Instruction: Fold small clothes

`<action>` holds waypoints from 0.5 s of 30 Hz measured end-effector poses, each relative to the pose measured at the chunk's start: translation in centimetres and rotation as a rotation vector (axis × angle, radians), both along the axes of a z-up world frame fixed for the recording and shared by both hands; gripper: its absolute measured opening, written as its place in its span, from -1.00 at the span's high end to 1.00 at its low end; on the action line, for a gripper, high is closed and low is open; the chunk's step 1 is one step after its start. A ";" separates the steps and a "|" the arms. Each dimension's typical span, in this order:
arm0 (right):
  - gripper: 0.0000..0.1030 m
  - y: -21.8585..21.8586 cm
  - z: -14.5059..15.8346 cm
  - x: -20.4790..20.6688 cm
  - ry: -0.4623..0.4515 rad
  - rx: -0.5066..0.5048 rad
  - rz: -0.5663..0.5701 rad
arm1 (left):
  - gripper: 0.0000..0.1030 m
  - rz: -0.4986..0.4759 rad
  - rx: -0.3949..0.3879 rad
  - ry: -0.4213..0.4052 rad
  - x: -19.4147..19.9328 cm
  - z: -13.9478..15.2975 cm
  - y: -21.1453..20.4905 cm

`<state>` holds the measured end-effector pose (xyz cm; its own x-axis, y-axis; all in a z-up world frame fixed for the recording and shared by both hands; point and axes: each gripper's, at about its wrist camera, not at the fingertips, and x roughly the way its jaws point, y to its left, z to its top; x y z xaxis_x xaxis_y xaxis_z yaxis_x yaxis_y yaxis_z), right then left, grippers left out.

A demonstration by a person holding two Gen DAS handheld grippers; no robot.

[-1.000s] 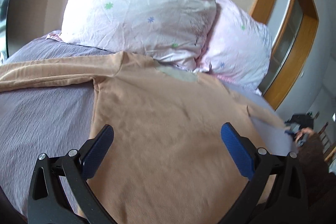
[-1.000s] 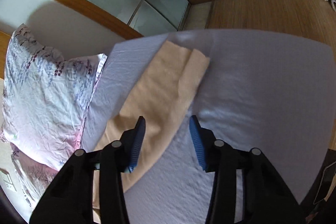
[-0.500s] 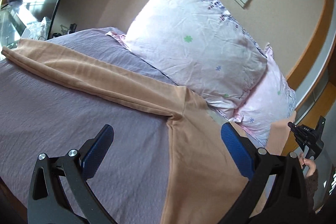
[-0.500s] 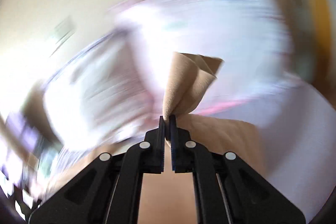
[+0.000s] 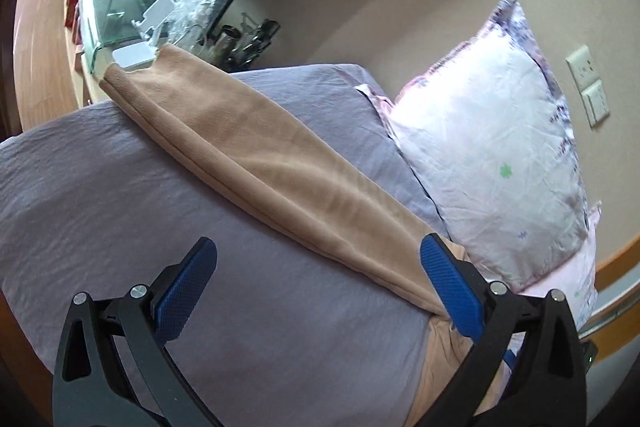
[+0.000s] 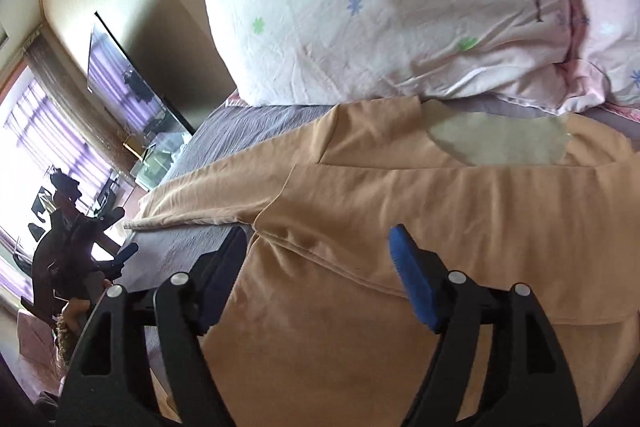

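Lavender bedsheet point(image 5: 100, 227) is filling the lower frame of the left view, where the left gripper point(image 5: 318, 281) is hovering spread and empty. Right gripper point(image 6: 320, 263) is likewise spread above the peach long-sleeved shirt point(image 6: 420, 227), its sleeve point(image 5: 272, 163) lying flat toward upper left. White floral pillows point(image 6: 400, 7) are resting beyond.

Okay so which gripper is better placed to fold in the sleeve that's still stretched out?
Left. The left gripper is open, facing the outstretched sleeve on the bed sheet. The right gripper, also open, hovers over the shirt body, farther from that sleeve's cuff.
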<state>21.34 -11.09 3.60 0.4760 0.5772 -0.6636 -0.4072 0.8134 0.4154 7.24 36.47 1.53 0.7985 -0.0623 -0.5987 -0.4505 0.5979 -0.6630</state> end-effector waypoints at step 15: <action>-0.56 -6.2 -0.1 -2.2 0.036 0.113 -0.054 | 0.84 0.215 -0.192 0.150 1.6 -2.7 8.2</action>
<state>19.13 -17.33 3.47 0.4858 0.6230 -0.6131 -0.3471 0.7812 0.5188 8.84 44.66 -1.22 0.7092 -0.0253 -0.7046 -0.6542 0.3492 -0.6709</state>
